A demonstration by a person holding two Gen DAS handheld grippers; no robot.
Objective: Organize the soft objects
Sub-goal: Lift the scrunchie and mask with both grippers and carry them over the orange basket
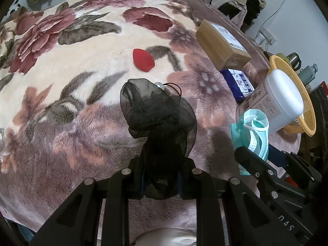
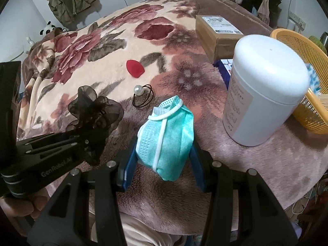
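Note:
My left gripper (image 1: 161,176) is shut on a black sheer scrunchie (image 1: 157,114) and holds it above the floral blanket (image 1: 61,102); it also shows in the right wrist view (image 2: 95,112). My right gripper (image 2: 164,164) is shut on a folded green face mask (image 2: 168,135), which also shows in the left wrist view (image 1: 252,131). A red sponge (image 1: 142,60) lies on the blanket further out, and a pearl hair tie (image 2: 141,95) lies between it and the grippers.
A white canister (image 2: 264,88) stands at the right, with an orange basket (image 2: 307,110) behind it. A cardboard box (image 2: 215,30) and a blue packet (image 1: 238,83) lie beyond. Clothes hang by the far wall.

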